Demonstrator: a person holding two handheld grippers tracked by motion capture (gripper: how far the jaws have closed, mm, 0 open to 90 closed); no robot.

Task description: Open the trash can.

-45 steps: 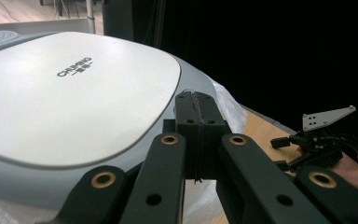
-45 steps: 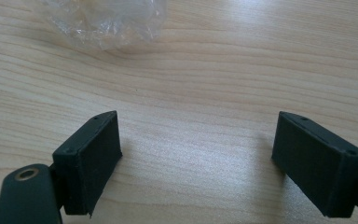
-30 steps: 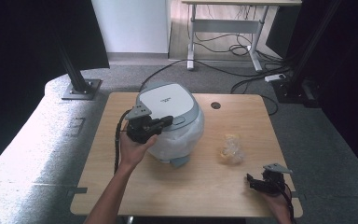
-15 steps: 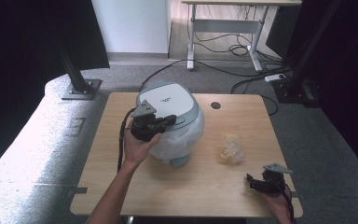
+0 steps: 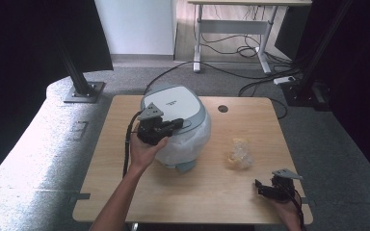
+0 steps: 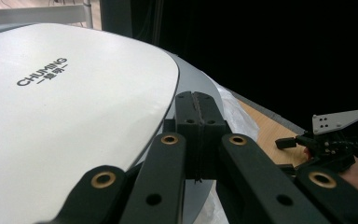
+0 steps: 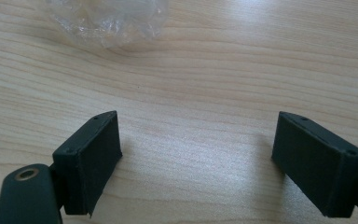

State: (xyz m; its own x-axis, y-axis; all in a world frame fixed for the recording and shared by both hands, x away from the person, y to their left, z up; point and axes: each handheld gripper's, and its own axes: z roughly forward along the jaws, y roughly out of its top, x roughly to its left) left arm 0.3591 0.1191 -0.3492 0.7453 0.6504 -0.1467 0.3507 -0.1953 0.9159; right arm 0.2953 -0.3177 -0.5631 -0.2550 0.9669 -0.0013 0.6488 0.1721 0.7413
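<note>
Probably heavy, hard and smooth: rice cooker (image 5: 176, 122) mid bench (image 5: 202, 192), plastic underneath. Best grabbed low, both sides. Left gripper (image 5: 172, 126) fingers together at lid; right gripper (image 5: 264, 187) fingers apart, empty.

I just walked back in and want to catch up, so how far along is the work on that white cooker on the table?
Done: the white cooker stands on the table with its lid down and a clear bag around its base. In hand: the left gripper, jaws shut with nothing between them, rests at the lid's edge. Left: the lid is unopened, the crumpled plastic bag lies untouched, and the right gripper waits open over the wood.
</note>
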